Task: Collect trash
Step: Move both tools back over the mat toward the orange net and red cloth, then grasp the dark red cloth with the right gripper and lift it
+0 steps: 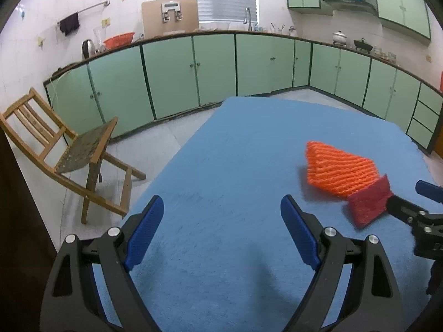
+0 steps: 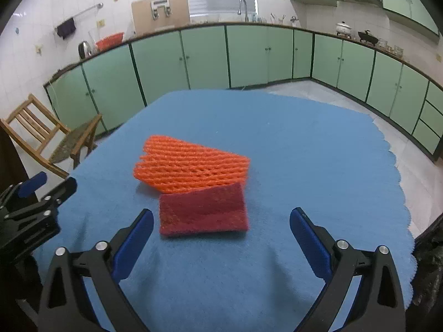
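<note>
The step in hand looks like the approach: 2 pieces of trash lie on the blue-covered surface (image 2: 318,144) and neither has been picked up. The orange foam net (image 2: 191,164) lies flat near the middle of the cloth, and the dark red pad (image 2: 203,211) lies just in front of it, its far edge overlapping or touching the net's near edge; which one is on top is hard to tell.

The right gripper (image 2: 221,232) hangs over the near part of the cloth, pointing down at the pad. Its blue fingers (image 2: 133,244) are spread wide, wider than the pad, and hold nothing; the pad sits just beyond the fingertips, apart from them.

The left gripper (image 1: 221,227) is off to the side of the trash, over bare cloth. Its fingers (image 1: 145,233) are likewise spread wide and empty, touching nothing. In the left wrist view the net (image 1: 337,168) and pad (image 1: 368,204) show to the right, with the right gripper's tip beside the pad.

No bin or bag for the trash is visible in either view.

The next move probably calls for the right gripper to go forward and down until the pad lies between its fingers, then pinch it at an edge, since it lies flat on soft cloth that could snag.
</note>
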